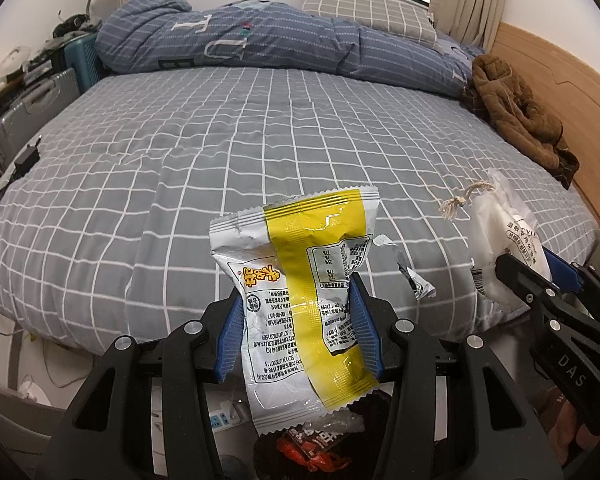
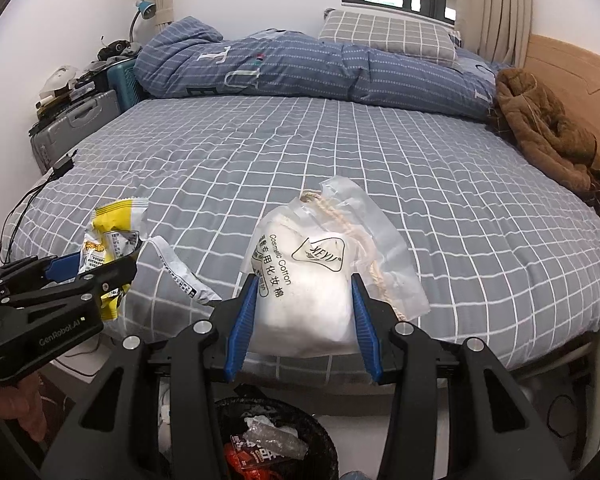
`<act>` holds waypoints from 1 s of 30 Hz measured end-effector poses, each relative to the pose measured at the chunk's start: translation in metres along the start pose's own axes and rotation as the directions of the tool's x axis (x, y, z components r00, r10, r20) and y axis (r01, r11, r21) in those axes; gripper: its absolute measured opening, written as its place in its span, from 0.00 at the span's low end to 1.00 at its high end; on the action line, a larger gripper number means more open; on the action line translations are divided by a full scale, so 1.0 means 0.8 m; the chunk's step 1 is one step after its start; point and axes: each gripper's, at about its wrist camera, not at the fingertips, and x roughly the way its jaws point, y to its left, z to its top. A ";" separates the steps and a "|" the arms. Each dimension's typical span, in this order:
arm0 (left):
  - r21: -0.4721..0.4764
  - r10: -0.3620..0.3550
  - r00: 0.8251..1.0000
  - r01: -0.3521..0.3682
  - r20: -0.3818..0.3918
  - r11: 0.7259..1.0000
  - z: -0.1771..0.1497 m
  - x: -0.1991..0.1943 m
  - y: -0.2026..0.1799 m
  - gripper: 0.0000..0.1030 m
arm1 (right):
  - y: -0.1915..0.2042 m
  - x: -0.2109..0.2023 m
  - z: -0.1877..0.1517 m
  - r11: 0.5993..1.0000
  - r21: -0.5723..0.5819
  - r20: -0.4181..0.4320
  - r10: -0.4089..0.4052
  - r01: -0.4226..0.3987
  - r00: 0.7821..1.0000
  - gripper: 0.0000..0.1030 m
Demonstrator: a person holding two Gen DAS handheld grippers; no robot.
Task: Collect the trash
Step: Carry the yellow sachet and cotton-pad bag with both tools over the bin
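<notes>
Both tongs are loaded. Your left tongs (image 1: 298, 316) clamp a crinkled silver-and-yellow foil snack wrapper (image 1: 300, 276) across its middle, so both ends hang free and the wrapper stands upright between the blue pads (image 1: 232, 328). Your right tongs (image 2: 304, 320) are closed on a translucent plastic pouch of white cosmetic cotton (image 2: 312, 280), gripped at the bulky filled part, probably because the thin plastic skirt and the beige drawstring cord (image 2: 340, 212) would slip.

Each item is held clear of the grey checked bed sheet (image 2: 380, 160), beyond the bed's near edge. Directly below, a round black-lined trash bin (image 2: 324, 432) sits on the floor, already containing a red wrapper (image 2: 252, 460) and clear plastic. This position appears chosen for dropping: releasing either item here should let it fall into the bin.

One torn white printed scrap (image 2: 180, 272) lies on the sheet between the two tongs, uncollected. Retrieve it after emptying one side.
</notes>
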 end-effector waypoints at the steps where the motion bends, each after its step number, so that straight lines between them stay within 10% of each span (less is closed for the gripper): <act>1: 0.000 -0.001 1.000 0.001 0.001 1.000 -0.003 -0.004 0.000 0.46 | 0.000 -0.002 -0.002 1.000 0.002 -0.001 0.001 -0.001 1.000 0.42; 30: -0.021 -0.022 0.994 0.020 -0.104 1.000 -0.122 -0.046 -0.004 0.47 | 0.022 -0.047 -0.092 0.999 0.015 -0.087 0.052 -0.051 0.995 0.42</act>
